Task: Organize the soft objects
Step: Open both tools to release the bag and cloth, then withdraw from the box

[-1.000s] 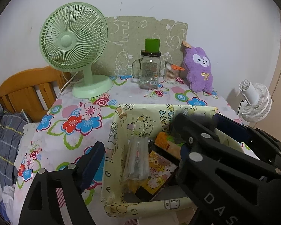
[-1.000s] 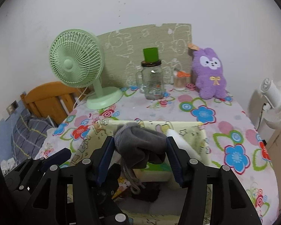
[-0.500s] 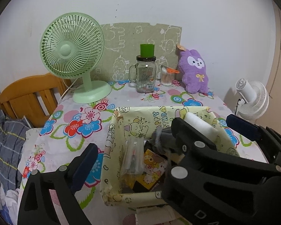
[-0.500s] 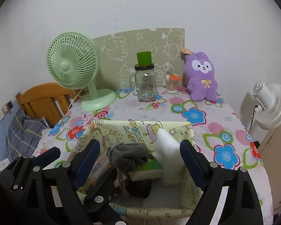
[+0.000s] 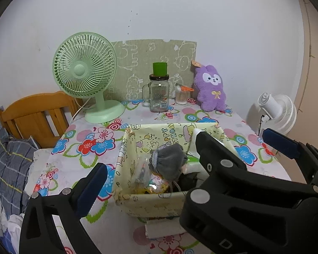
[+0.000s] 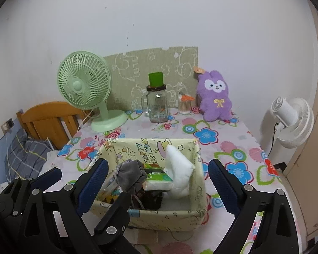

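Near the front edge of the surface point(image 6: 233, 139) sits the basket point(image 6: 193, 213). Your right gripper point(image 6: 156, 182) has its jaws opening wide, either side of the basket, gripping nothing. Your left gripper point(image 5: 180, 158) is also opening, nothing held, its jaws apart over the basket. Inside lies the grey sock point(image 6: 130, 174) on top of the pile, with the white pad point(image 6: 178, 169) leaning against the right wall. At the back edge stand the fan point(image 6: 84, 84), jar point(image 6: 156, 103) and plush point(image 6: 215, 97).
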A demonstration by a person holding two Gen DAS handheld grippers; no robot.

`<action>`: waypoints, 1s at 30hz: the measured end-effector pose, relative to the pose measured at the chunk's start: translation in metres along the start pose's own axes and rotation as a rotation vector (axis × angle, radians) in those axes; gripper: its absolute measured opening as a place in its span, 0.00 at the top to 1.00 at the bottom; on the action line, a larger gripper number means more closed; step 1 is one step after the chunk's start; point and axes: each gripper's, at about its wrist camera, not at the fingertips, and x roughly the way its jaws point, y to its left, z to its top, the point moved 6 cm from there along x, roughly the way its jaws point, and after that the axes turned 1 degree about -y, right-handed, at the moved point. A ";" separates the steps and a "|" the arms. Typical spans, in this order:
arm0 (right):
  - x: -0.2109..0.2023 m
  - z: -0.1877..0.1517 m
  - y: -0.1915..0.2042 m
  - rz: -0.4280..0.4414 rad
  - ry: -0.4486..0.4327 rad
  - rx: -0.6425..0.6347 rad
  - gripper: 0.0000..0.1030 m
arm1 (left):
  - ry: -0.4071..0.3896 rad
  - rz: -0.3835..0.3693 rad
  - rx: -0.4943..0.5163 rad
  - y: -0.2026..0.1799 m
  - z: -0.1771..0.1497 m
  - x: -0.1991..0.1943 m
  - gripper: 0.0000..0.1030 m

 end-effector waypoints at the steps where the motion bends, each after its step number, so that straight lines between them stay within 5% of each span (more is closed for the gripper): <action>1: -0.004 0.000 -0.001 -0.001 -0.005 0.000 0.06 | -0.003 0.000 0.000 -0.001 0.000 -0.004 0.00; 30: -0.075 -0.029 -0.009 -0.031 -0.047 0.015 0.06 | -0.063 0.005 0.009 -0.019 -0.031 -0.062 0.00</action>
